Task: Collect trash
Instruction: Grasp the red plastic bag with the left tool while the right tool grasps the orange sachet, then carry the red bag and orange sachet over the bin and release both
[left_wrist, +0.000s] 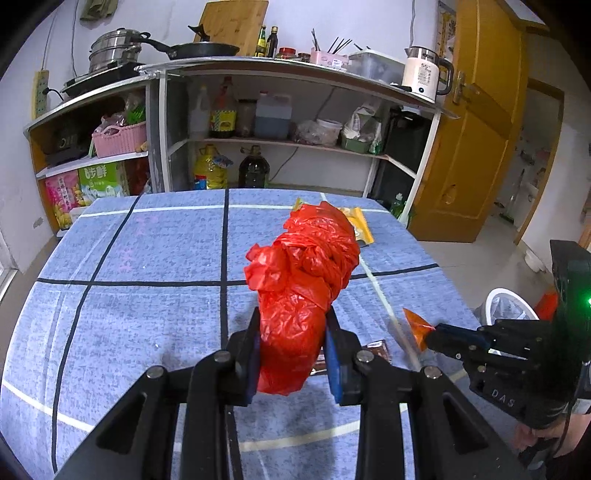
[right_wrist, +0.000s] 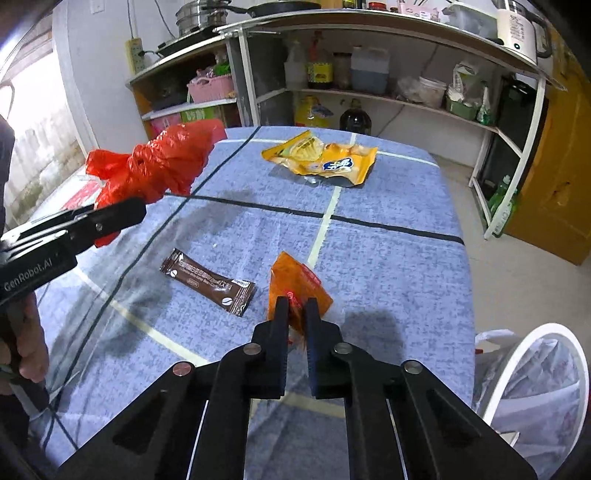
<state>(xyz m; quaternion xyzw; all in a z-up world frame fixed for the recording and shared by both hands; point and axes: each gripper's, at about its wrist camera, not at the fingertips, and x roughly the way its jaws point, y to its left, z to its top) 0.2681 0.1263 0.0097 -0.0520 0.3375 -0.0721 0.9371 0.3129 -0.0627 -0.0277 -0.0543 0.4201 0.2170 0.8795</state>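
My left gripper (left_wrist: 291, 332) is shut on a crumpled red plastic bag (left_wrist: 303, 280) and holds it above the blue tablecloth; the bag also shows in the right wrist view (right_wrist: 159, 166). My right gripper (right_wrist: 296, 306) is shut on a small orange wrapper (right_wrist: 295, 280), lifted just off the cloth; it shows in the left wrist view (left_wrist: 417, 326) too. A brown snack-bar wrapper (right_wrist: 208, 282) lies on the cloth left of the right gripper. A yellow chip bag (right_wrist: 321, 158) lies at the far side of the table.
A white bin with a clear liner (right_wrist: 532, 384) stands on the floor off the table's right edge. Metal shelves with bottles and cookware (right_wrist: 369, 74) stand behind the table. A yellow door (left_wrist: 476, 122) is at the right.
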